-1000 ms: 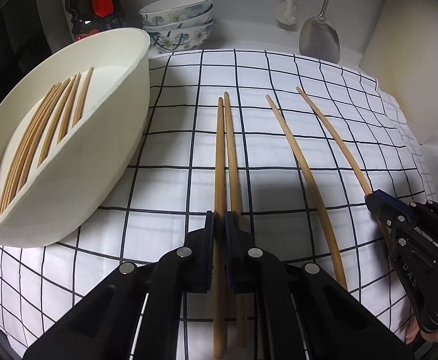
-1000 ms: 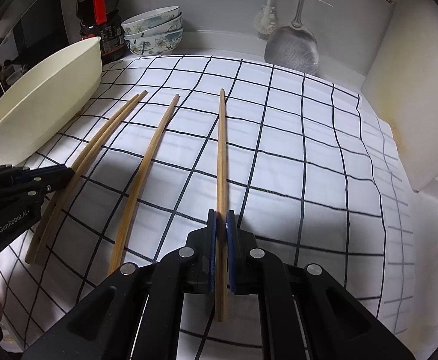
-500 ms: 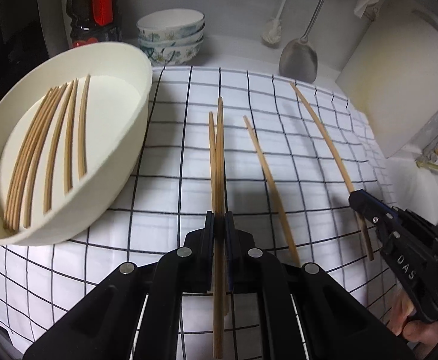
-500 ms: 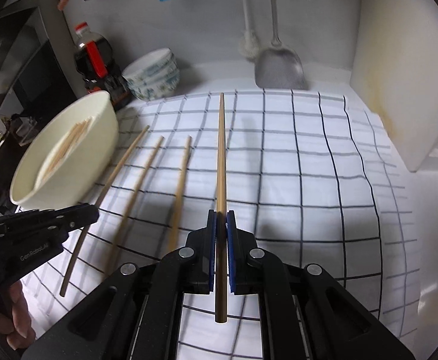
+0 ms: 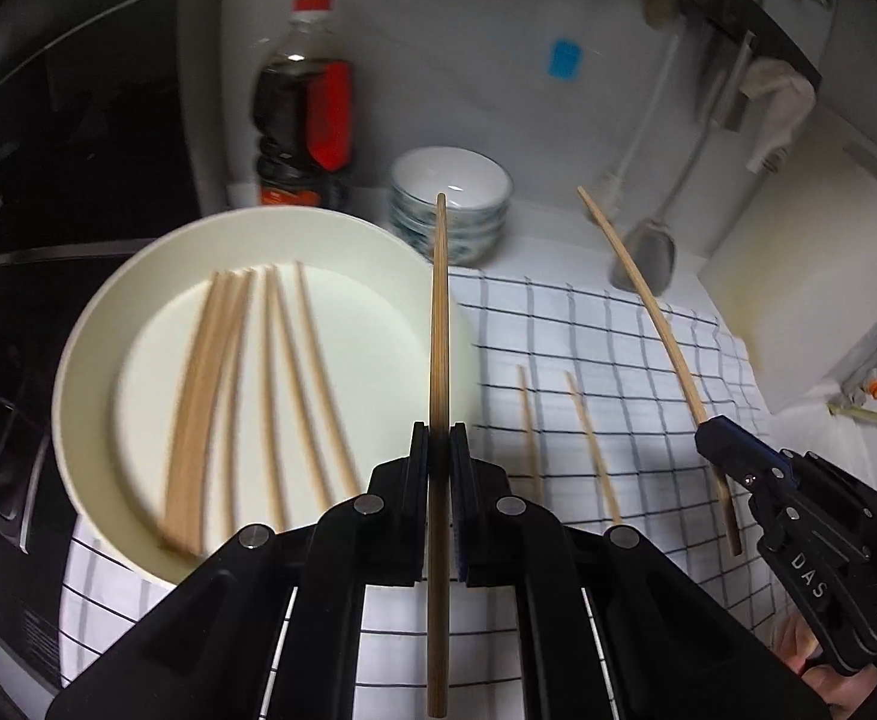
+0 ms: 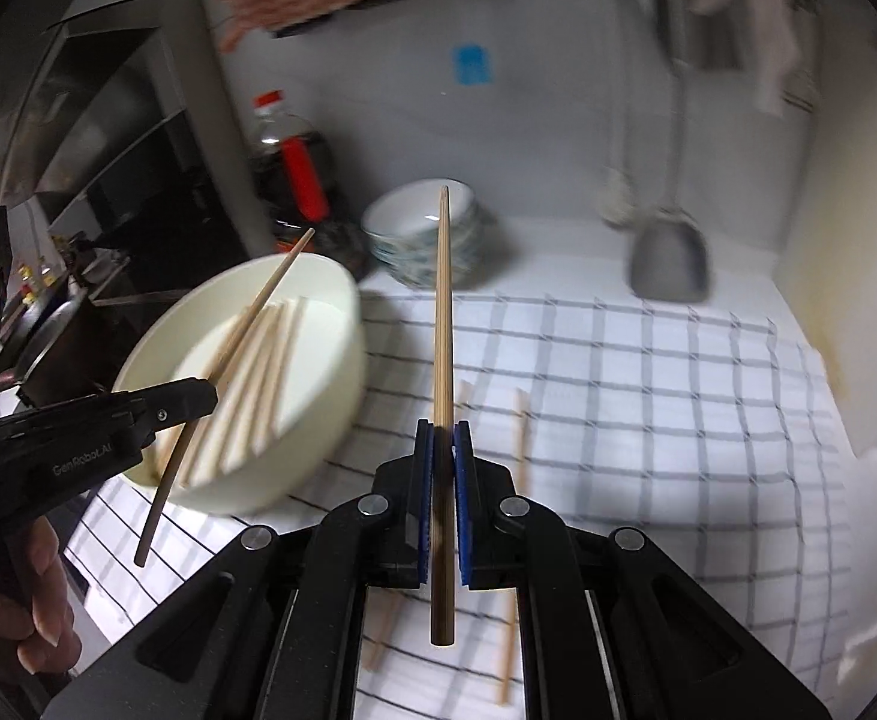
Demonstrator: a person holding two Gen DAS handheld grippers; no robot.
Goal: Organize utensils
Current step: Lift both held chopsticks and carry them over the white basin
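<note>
Both chopsticks lifted higher | left gripper [image 5: 438,450] clenched on chopstick [image 5: 438,324] | right gripper [image 6: 443,450] clenched on second chopstick [image 6: 443,312]

Dim indoor light, grey and cool, and both fisheye views curve hard into black corners. Motion blur smears the white bowl [image 5: 258,372] and the chopsticks inside it, and the right wrist view blurs the hanging spatula [image 6: 669,264] and checked cloth [image 6: 648,396]. A small glare spot glints on the stacked bowls [image 5: 450,192].
</note>
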